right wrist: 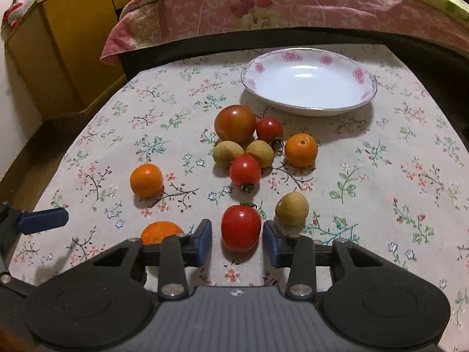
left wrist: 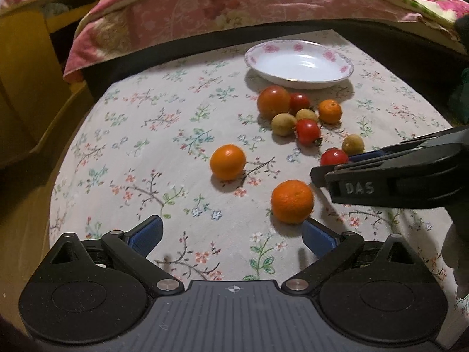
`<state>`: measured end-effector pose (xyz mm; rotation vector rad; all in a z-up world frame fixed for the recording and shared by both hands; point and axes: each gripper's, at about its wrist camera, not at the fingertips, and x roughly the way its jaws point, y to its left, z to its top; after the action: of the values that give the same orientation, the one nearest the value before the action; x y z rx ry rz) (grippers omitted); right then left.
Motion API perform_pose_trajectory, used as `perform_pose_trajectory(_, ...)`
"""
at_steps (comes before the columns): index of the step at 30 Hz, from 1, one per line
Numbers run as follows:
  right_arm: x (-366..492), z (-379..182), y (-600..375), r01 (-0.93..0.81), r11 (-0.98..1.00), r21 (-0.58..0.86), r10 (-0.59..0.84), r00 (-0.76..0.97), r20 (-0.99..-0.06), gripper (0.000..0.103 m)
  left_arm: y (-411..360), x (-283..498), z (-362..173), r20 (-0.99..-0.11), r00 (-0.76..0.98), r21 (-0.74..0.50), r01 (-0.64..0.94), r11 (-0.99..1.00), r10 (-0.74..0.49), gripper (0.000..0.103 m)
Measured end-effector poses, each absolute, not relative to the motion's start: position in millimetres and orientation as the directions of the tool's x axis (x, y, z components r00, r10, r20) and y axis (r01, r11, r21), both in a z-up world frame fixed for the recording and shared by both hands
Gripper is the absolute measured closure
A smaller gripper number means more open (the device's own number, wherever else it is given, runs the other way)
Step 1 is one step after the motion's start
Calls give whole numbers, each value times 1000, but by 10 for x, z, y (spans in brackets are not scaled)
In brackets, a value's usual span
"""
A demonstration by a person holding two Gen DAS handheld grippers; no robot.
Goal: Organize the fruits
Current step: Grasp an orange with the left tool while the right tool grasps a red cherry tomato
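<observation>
Fruit lies loose on a floral tablecloth (right wrist: 381, 176) in front of a white plate (right wrist: 290, 55) with pink roses, which holds nothing. My right gripper (right wrist: 237, 240) has a small red tomato (right wrist: 241, 227) between its blue pads; a thin gap shows on the left side, so it is open. A tan longan (right wrist: 292, 209) sits just right of it. My left gripper (left wrist: 231, 234) stands wide open with nothing inside; a mandarin (left wrist: 292, 201) lies just ahead of its right pad. Seen from the left wrist, the right gripper (left wrist: 322, 173) reaches in beside that tomato (left wrist: 334, 157).
A cluster sits below the plate: a large tomato (right wrist: 235, 123), two small tomatoes, two longans and a mandarin (right wrist: 301, 150). Another mandarin (right wrist: 146, 180) lies apart at the left. A bed with a pink quilt (right wrist: 263, 8) stands behind, and a yellow cabinet (right wrist: 73, 52) at the left.
</observation>
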<state>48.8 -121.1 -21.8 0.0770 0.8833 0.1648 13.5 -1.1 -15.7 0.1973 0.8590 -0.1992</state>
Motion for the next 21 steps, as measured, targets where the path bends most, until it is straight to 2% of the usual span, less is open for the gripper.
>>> perform_pose_trajectory(2,503,-221,-1202,-120,985,124,172,620,-766,74,-33,147,-149,-765,633,73,268,961,-119,14)
perform_pose_trajectory(3,508,-221,-1199,-127,985,120,173,619,-766,74,-43,155,-148,-766,629,63,278,958,-132,22)
perform_pose_trajectory(14,492,-77,-1348,-99,983,156,184,626,-758,75,-263,240,-182,-760,625,66,343,937,-176,29)
perform_pose_trajectory(18,509,-61,-1409,-80,982,172,184,623,-760,75,-342,295,-259,-780,597,61,368,928,-186,41)
perform_pose_trajectory(21,510,-45,-1447,-70,981,179,183,626,-758,75,-320,308,-281,-786,584,29,363,932,-203,45)
